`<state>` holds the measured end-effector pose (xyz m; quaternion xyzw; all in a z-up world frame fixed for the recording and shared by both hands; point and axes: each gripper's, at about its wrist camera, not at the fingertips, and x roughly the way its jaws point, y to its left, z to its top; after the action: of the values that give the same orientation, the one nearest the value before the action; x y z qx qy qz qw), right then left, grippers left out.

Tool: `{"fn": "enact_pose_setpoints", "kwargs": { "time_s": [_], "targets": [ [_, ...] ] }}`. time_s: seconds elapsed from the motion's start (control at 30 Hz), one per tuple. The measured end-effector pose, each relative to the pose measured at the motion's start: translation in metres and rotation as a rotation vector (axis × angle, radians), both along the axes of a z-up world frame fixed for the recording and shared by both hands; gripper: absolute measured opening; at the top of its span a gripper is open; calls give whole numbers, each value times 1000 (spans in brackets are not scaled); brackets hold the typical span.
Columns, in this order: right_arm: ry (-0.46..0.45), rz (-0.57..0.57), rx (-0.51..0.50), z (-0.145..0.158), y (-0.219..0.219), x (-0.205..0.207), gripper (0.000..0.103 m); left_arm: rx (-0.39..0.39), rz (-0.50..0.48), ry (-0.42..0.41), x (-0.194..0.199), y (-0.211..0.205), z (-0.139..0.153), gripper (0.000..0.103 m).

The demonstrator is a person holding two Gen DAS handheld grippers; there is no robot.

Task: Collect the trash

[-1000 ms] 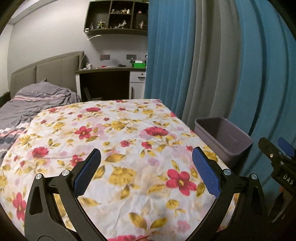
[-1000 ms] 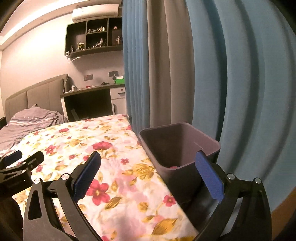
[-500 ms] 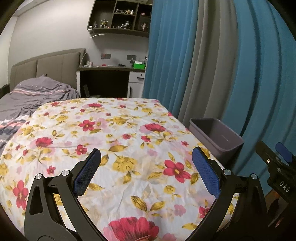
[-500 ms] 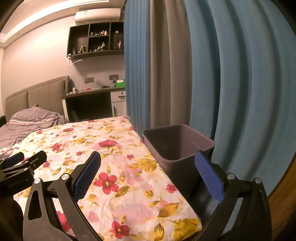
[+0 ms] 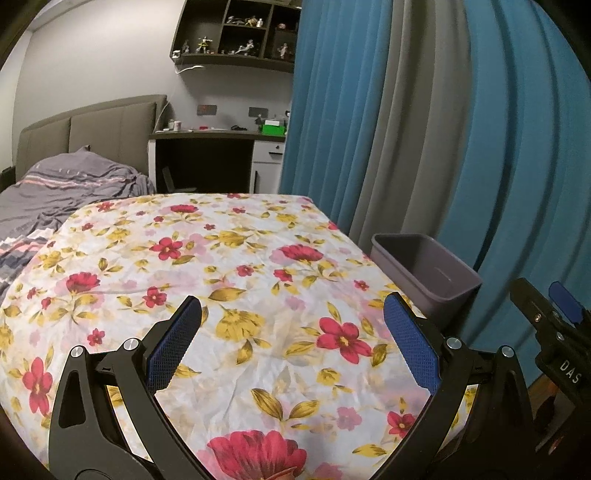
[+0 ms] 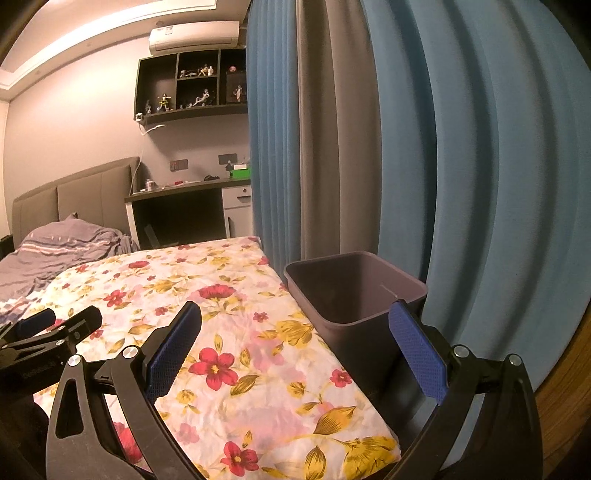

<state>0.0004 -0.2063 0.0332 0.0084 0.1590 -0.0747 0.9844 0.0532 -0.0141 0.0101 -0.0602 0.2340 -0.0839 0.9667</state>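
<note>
A grey-purple plastic bin (image 5: 424, 273) (image 6: 354, 291) stands on the floor by the right edge of the floral-covered surface (image 5: 240, 280) (image 6: 207, 302). My left gripper (image 5: 291, 325) hangs open above the near part of the cloth, nothing between its blue pads. My right gripper (image 6: 295, 332) is open too, over the cloth's right edge, with its right finger in front of the bin. No loose trash shows on the cloth. The bin's bottom is hidden from both views.
Blue and grey curtains (image 5: 424, 129) hang close behind the bin. A bed with a grey blanket (image 5: 70, 188) lies to the left, a dark desk (image 5: 207, 162) at the back wall, and shelves with figurines (image 5: 236, 33) above it. Wooden floor (image 6: 565, 398) shows at the far right.
Both grippers have pulled back and lifted away from the bin. The bin looks smaller and its inside is less visible. Both stay open.
</note>
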Motion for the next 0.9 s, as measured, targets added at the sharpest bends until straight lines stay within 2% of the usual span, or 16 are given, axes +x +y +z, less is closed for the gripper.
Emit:
{"fn": "enact_pose_setpoints", "kwargs": {
  "time_s": [0.9],
  "targets": [
    [-2,-13,7,2,-3,-1,97,7,-13,2,2,-6,0,97]
  ]
}}
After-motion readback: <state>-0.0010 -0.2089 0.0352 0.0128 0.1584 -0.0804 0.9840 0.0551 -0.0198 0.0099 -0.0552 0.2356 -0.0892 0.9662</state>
